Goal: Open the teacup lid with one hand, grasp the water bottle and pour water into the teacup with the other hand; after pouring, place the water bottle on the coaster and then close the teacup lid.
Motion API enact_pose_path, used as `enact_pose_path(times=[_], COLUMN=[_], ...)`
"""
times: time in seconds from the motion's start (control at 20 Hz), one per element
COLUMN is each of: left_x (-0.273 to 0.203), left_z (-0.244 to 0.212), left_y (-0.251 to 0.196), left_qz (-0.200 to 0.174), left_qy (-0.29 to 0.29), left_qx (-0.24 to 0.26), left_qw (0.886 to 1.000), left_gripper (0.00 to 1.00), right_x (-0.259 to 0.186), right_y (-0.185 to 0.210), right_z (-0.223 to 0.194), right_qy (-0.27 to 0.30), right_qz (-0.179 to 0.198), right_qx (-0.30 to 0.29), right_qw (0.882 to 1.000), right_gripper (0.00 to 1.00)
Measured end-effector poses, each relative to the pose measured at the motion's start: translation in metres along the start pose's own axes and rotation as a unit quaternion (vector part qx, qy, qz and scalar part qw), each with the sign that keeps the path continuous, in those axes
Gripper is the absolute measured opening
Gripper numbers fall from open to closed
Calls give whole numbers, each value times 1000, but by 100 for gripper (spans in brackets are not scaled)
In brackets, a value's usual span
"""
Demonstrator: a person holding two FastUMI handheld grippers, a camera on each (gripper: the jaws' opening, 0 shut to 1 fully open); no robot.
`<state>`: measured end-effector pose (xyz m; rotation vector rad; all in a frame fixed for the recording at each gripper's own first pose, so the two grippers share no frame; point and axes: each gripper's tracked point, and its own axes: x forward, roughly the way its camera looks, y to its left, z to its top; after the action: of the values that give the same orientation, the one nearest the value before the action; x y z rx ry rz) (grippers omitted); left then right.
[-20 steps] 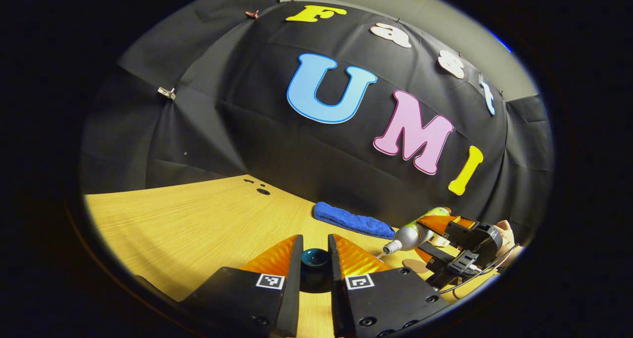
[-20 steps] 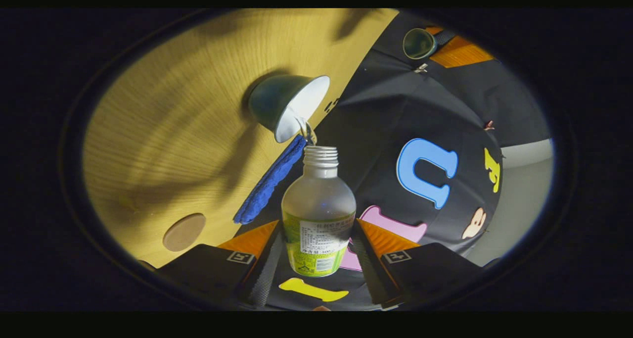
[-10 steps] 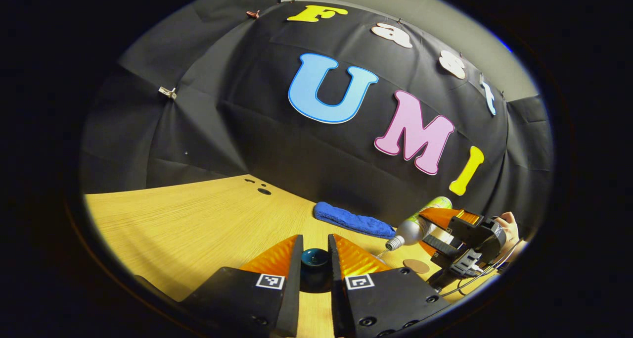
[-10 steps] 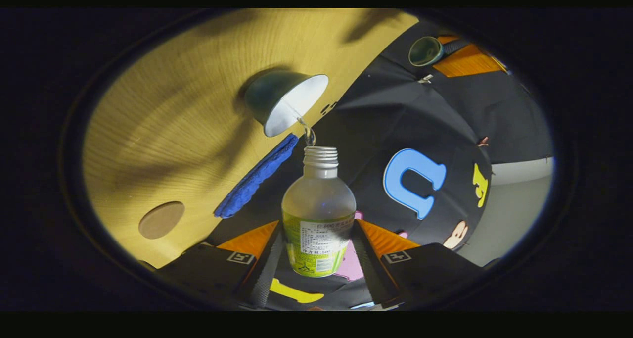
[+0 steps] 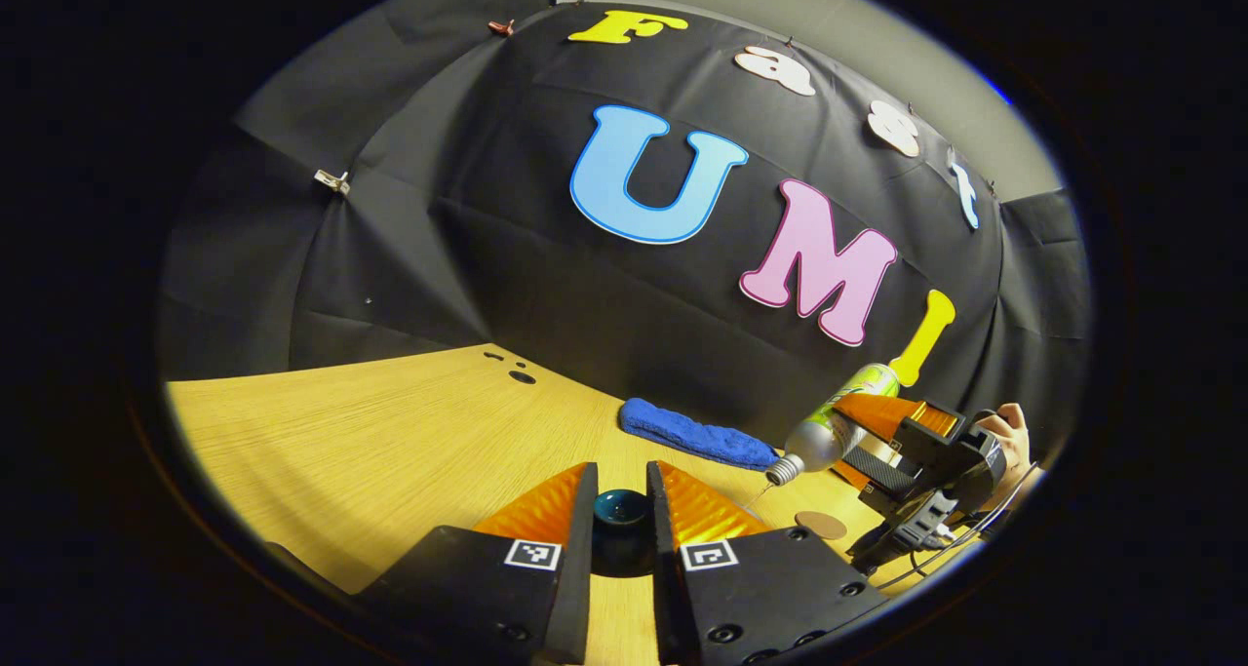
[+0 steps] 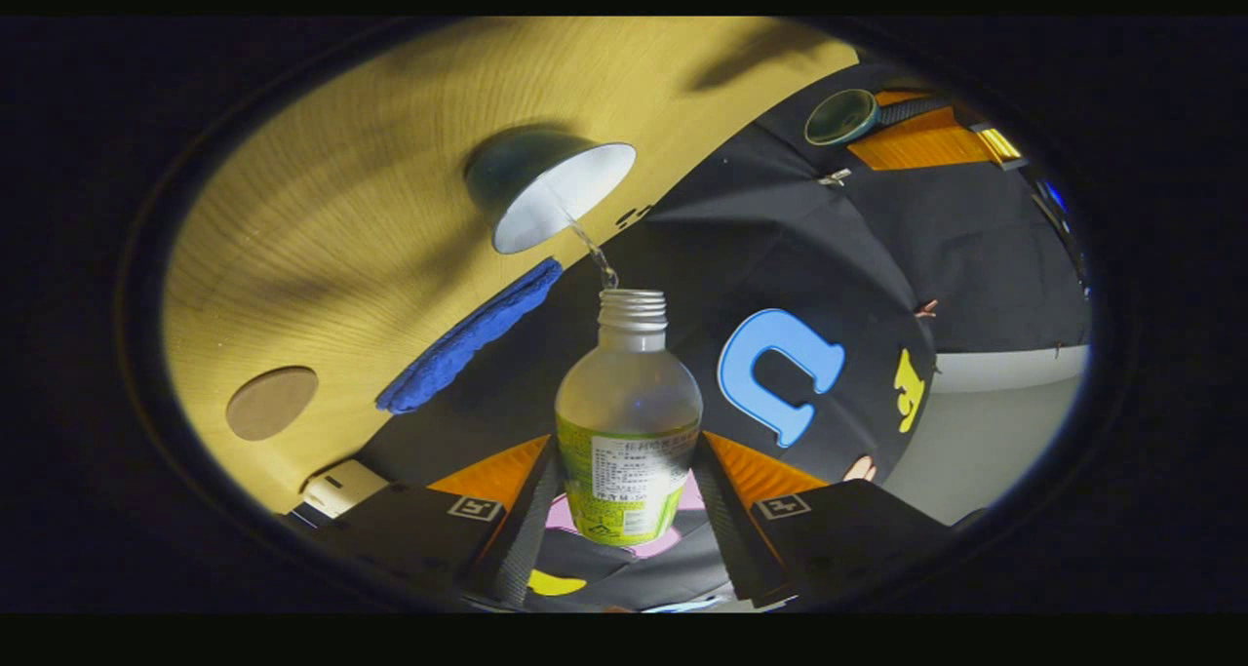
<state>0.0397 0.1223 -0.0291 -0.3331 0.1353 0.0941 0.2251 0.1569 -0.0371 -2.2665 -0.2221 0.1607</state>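
My left gripper [image 5: 622, 490] is shut on the knob of the dark teacup lid [image 5: 622, 512], holding it above the wooden table. In the right gripper view the same lid [image 6: 840, 117] hangs off to one side of the cup. My right gripper [image 6: 627, 451] is shut on the clear water bottle [image 6: 629, 403] with its green label. The bottle [image 5: 827, 434] is tilted mouth-down, and a thin stream of water [image 6: 593, 250] runs from it into the open teacup [image 6: 546, 193], which is dark outside and white inside. A round brown coaster [image 6: 271, 403] lies on the table away from the cup.
A folded blue cloth [image 5: 697, 434] lies by the booth wall, between the cup and the coaster [image 5: 821, 524]. A hand [image 5: 1009, 430] holds the right gripper [image 5: 858, 442]. A small pale box [image 6: 341, 486] sits at the table edge. Small holes [image 5: 517, 375] mark the tabletop.
The right gripper has risen and tipped the bottle steeper, so its base points higher. Water keeps running into the cup. The left gripper and the lid have stayed put.
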Motion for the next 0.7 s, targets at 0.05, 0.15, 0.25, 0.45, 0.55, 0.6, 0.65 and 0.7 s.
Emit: enact_pose_path(times=[0.05, 0.15, 0.25, 0.45, 0.55, 0.6, 0.65, 0.7], left_x=[0, 0, 0, 0, 0, -1, 0, -1], left_z=[0, 0, 1, 0, 0, 1, 0, 1], left_y=[0, 0, 1, 1, 0, 0, -1, 0], left_qz=[0, 0, 1, 1, 1, 0, 0, 0], left_qy=[0, -1, -1, 0, 0, 0, 0, 0], left_qx=[0, 0, -1, -2, -2, -2, -2, -1], left_qw=[1000, 1000, 1000, 1000, 1000, 1000, 1000, 1000], left_gripper=[30, 30, 30, 30, 30, 30, 30, 30], right_x=[0, 1, 1, 0, 0, -1, 0, 1], right_y=[-2, -3, -6, -7, -5, -4, -1, 3], right_z=[0, 1, 2, 4, 2, 1, 1, 0], right_qy=[-1, -3, -5, -7, -4, -3, -2, 0], right_qz=[-2, -5, -10, -10, -5, -3, 0, 8], right_qx=[-5, -14, -20, -18, -20, -20, -15, -1], right_qw=[1000, 1000, 1000, 1000, 1000, 1000, 1000, 1000], right_gripper=[78, 78, 78, 78, 78, 78, 78, 78])
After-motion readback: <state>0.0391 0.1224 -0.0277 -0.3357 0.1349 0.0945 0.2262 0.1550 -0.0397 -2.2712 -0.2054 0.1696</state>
